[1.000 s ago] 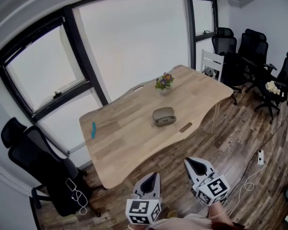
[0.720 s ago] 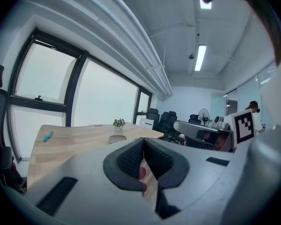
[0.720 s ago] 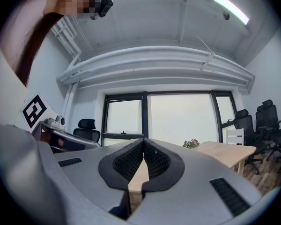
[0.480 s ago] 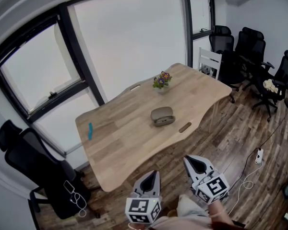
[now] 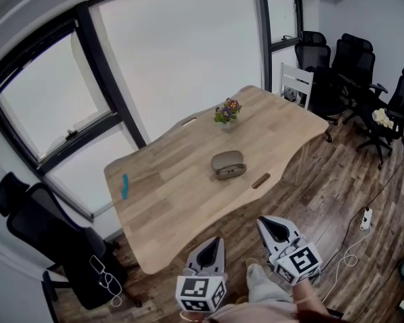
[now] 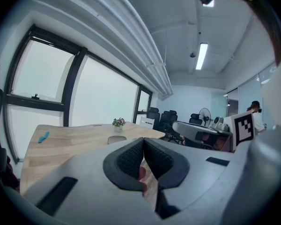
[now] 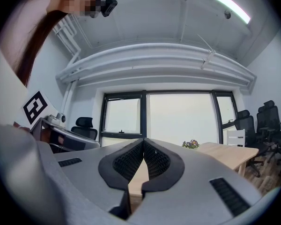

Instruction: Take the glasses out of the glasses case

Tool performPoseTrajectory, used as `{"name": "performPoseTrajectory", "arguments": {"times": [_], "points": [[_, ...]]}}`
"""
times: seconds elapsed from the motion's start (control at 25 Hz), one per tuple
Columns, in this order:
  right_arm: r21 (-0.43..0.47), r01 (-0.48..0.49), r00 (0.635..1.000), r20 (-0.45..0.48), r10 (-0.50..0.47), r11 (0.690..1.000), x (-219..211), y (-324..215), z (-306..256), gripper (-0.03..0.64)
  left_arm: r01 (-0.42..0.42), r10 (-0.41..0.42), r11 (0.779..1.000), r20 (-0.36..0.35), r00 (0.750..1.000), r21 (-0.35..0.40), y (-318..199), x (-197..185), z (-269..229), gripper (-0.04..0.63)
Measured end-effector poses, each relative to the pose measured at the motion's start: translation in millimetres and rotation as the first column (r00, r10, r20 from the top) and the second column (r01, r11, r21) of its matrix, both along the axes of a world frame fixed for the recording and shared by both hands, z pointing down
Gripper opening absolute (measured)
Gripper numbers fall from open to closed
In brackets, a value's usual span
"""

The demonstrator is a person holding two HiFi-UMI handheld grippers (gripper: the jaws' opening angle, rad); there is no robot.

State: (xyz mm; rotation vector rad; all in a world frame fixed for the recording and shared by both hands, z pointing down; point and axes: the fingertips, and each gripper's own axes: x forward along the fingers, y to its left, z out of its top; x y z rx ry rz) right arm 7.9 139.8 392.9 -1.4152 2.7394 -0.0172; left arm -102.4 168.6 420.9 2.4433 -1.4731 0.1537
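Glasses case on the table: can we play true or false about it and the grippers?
1. The glasses case lies on the table, touched by nothing. True.
2. The left gripper holds the case. False: it is shut on nothing, off the table.
3. The flowers stand beyond the case, toward the window. True.
4. The right gripper is wide open. False: its jaws are together.
5. The teal thing touches the case. False: it lies far off, near the table's left end.

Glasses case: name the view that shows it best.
The head view: the glasses case lies whole on the table, seen from above. The left gripper view shows it only as a small, low shape. The right gripper view does not show it.
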Motion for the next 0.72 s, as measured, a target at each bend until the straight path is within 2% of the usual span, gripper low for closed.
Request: {"name": "performPoseTrajectory", "arguments": {"times": [0.72], "points": [[-0.022,0.008,0.999,0.048,-0.007,1.000,22.8,-94.4,4.5,0.002,-0.008,0.008,1.000,0.014,1.000,-0.019,-96.3,29.1,1.3,0.002]]}}
